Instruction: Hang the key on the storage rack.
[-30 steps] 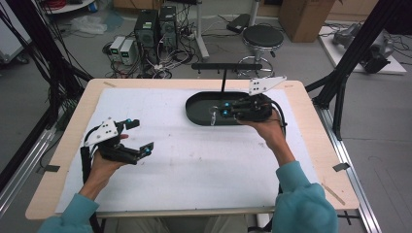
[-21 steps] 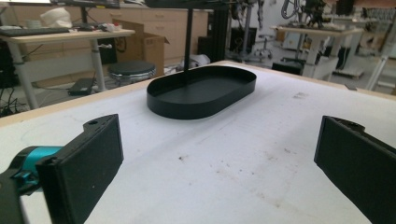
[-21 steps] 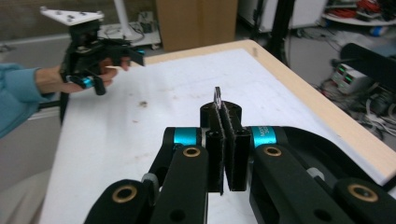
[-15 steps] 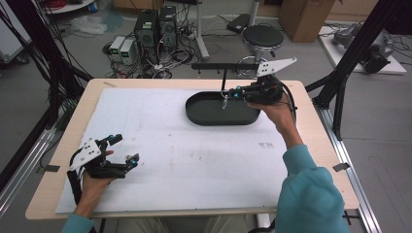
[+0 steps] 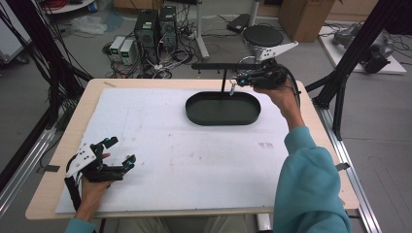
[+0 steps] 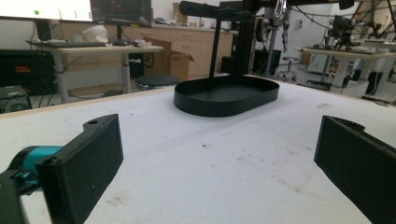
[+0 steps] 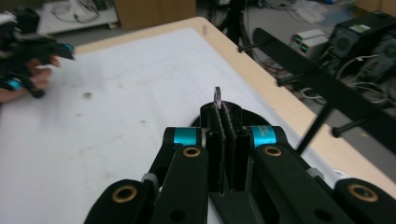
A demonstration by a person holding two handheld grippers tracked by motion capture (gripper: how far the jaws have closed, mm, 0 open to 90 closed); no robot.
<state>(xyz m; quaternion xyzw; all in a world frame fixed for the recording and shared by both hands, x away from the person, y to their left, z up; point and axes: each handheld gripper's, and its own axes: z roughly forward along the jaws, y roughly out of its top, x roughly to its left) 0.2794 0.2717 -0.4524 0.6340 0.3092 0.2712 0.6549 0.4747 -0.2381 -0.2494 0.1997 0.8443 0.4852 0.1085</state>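
We see the left claw (image 5: 116,151) held low over the near left corner of the white surface (image 5: 160,145), its jaws spread wide with only bare white sheet between them; in the left gripper view the two black pads (image 6: 88,163) stand far apart at the frame's sides. The left hand (image 5: 92,187) grips it from below, near the surface's front edge.

The right claw (image 5: 235,82) is raised above the far rim of the black oval tray (image 5: 201,116), which sits on the far right part of the surface. Its jaws are pressed together on a small thin object (image 7: 217,96) — in the right gripper view a slim sliver sticks up from between the pads, and in the high view a small pale piece hangs at the claw's tip. We cannot tell what the object is.

A black stand (image 5: 223,73) with a horizontal bar (image 6: 210,10) rises from the tray's far side, and the right claw is just beside that bar's end. The tray's floor looks bare from the left gripper view. The two claws are well apart — at opposite corners of the surface.
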